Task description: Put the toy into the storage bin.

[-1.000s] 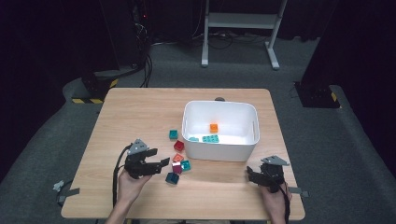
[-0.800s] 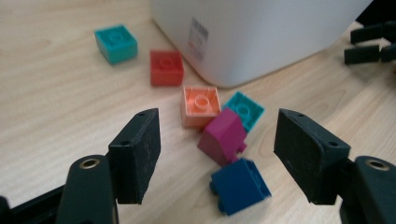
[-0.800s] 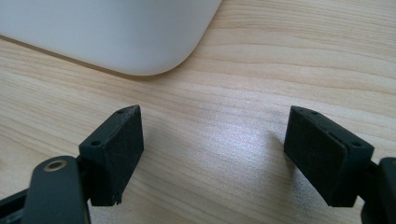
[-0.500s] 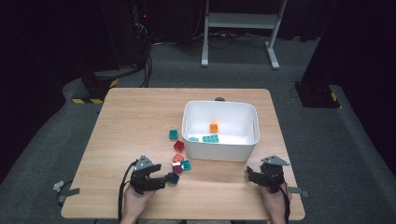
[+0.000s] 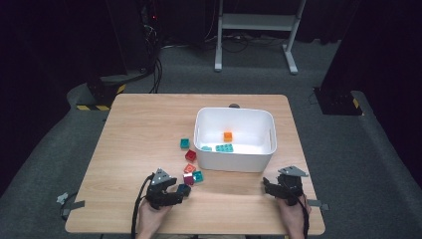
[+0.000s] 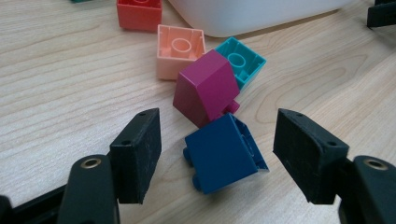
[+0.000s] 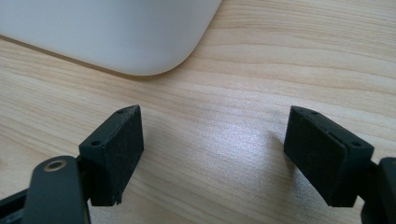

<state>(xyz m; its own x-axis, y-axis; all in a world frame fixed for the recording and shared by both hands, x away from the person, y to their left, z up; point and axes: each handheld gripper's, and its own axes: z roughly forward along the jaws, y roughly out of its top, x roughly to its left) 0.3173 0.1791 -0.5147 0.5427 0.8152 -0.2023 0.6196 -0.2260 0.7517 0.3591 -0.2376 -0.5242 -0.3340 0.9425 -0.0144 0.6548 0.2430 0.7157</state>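
A dark blue brick (image 6: pixel 219 156) lies tilted on the wooden table (image 5: pixel 139 129), between the jaws of my left gripper (image 6: pixel 217 149), which stands open with its pads clear of the brick on both sides. A magenta brick (image 6: pixel 205 88) leans against it from behind, with a teal brick (image 6: pixel 240 63) and a peach brick (image 6: pixel 180 49) beyond. In the high view the left gripper (image 5: pixel 181 191) sits low at the cluster's near edge. My right gripper (image 5: pixel 266 186) rests open and empty near the white bin's (image 5: pixel 234 159) front right corner.
The bin holds an orange brick (image 5: pixel 228 136) and a teal plate (image 5: pixel 224 148). A red brick (image 5: pixel 190 155) and another teal brick (image 5: pixel 184 143) lie left of the bin. The bin's rounded corner (image 7: pixel 116 32) is just ahead of the right gripper (image 7: pixel 212 149).
My left gripper has come down and toward the near edge, settling around the dark blue brick. The right gripper has stayed where it was.
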